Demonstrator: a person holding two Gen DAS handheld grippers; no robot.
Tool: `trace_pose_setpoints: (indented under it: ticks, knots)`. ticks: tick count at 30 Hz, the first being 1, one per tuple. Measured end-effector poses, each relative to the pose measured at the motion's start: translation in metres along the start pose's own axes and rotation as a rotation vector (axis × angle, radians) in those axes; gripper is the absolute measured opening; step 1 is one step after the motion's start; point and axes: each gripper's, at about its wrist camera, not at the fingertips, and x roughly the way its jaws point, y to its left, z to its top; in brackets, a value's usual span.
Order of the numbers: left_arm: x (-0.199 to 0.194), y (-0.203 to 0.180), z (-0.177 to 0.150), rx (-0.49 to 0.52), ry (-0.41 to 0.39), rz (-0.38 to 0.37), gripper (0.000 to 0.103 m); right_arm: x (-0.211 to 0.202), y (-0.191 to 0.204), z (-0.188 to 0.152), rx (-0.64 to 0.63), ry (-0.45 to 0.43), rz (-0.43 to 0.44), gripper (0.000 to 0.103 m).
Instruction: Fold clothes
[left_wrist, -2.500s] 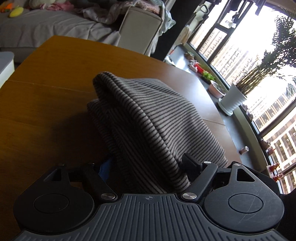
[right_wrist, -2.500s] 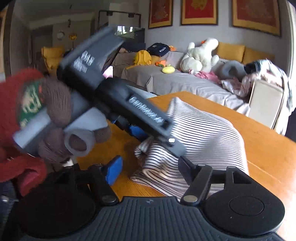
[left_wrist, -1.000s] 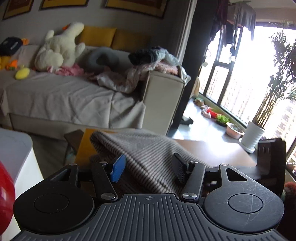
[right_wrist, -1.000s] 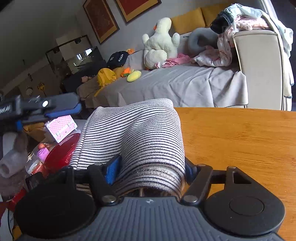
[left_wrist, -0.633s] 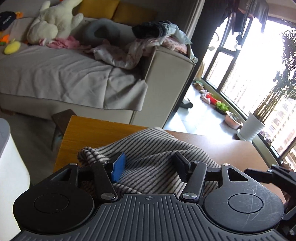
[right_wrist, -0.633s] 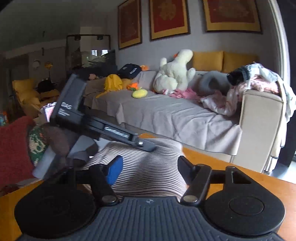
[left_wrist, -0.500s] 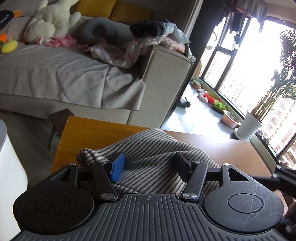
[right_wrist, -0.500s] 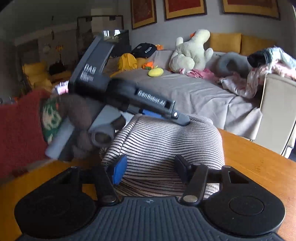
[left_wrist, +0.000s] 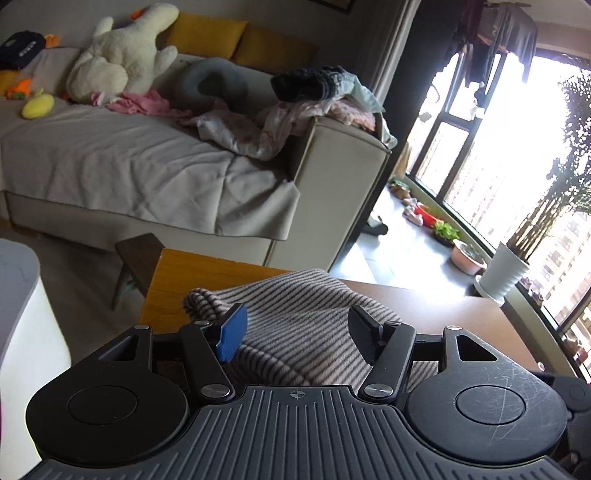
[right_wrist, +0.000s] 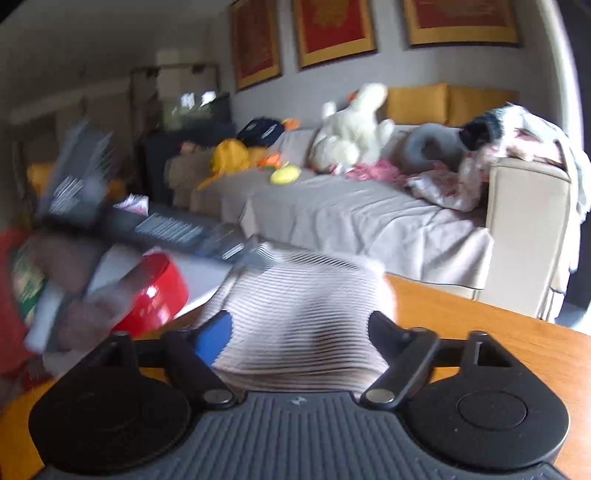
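Note:
A folded grey-and-black striped garment (left_wrist: 295, 317) lies on the wooden table (left_wrist: 192, 280) near its far edge. My left gripper (left_wrist: 295, 326) is open, its fingers straddling the bundle's near end. In the right wrist view, which is motion-blurred, the same garment (right_wrist: 303, 310) sits between the fingers of my right gripper (right_wrist: 299, 332), which is open. The left gripper body (right_wrist: 155, 229) shows blurred at the garment's left side, held by a hand in a red sleeve.
A grey sofa (left_wrist: 147, 177) with a plush toy (left_wrist: 122, 59), cushions and loose clothes stands beyond the table. A red round object (right_wrist: 155, 291) is left of the garment. A white potted plant (left_wrist: 502, 273) and windows are at the right.
Both grippers let go of the lifted garment and now stand open around it on the table. The right view has become blurred from motion and tilted slightly upward.

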Motion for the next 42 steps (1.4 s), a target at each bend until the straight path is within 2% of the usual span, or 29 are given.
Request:
trace_pose_setpoints:
  ticks: [3,6,8,9,11,13,14,17,18,22,25,31,33,34,35,36,37,42]
  knots:
    - [-0.027,-0.004,-0.023,0.025,0.044,-0.025,0.064,0.01,-0.035,-0.006,0.177,0.066,0.037,0.085]
    - [-0.029,-0.003,-0.044,-0.007,0.126,-0.109,0.063,0.031,-0.058,-0.024,0.33,0.122,0.068,0.084]
    - [-0.024,-0.001,-0.054,-0.025,0.15,-0.121,0.062,0.037,-0.061,-0.03,0.392,0.125,0.117,0.066]
    - [-0.02,0.002,-0.057,-0.035,0.16,-0.125,0.062,0.038,-0.058,-0.026,0.378,0.116,0.112,0.063]
    - [-0.012,0.006,-0.058,-0.064,0.173,-0.143,0.062,0.03,-0.046,-0.013,0.274,0.076,0.1,0.05]
    - [-0.005,0.006,-0.054,-0.072,0.164,-0.161,0.06,0.021,-0.036,-0.002,0.194,0.045,0.089,0.048]
    - [-0.002,0.006,-0.053,-0.075,0.158,-0.163,0.06,0.02,-0.033,0.001,0.167,0.061,0.068,0.046]
    - [0.005,0.008,-0.053,-0.083,0.139,-0.146,0.061,0.03,-0.03,-0.011,0.1,0.145,-0.018,0.046]
    - [0.008,0.008,-0.053,-0.086,0.133,-0.14,0.062,0.03,-0.033,-0.017,0.11,0.149,-0.022,0.046]
    - [0.0,0.002,-0.055,-0.052,0.103,-0.096,0.065,0.03,-0.041,-0.031,0.148,0.121,-0.016,0.047]
    - [-0.02,-0.014,-0.047,0.028,0.033,-0.046,0.06,0.029,-0.034,-0.03,0.087,0.107,-0.041,0.047]
    - [-0.001,-0.019,-0.04,0.035,0.02,-0.065,0.062,0.023,-0.023,-0.024,-0.007,0.067,-0.1,0.042]
    - [0.006,-0.021,-0.037,0.037,0.016,-0.072,0.063,0.025,-0.025,-0.024,-0.017,0.079,-0.115,0.044]
    - [0.009,-0.022,-0.036,0.038,0.014,-0.075,0.063,0.027,-0.028,-0.025,-0.01,0.089,-0.123,0.051]
    - [0.012,-0.022,-0.035,0.039,0.011,-0.079,0.054,0.028,-0.03,-0.027,-0.001,0.098,-0.133,0.064]
    - [0.015,-0.023,-0.034,0.041,0.009,-0.082,0.045,0.03,-0.033,-0.028,0.009,0.107,-0.143,0.068]
    - [0.019,-0.024,-0.032,0.042,0.007,-0.085,0.043,0.031,-0.036,-0.028,0.026,0.111,-0.145,0.074]
    - [0.023,-0.024,-0.029,0.026,0.011,-0.085,0.043,0.022,-0.035,-0.031,0.035,0.063,-0.2,0.086]
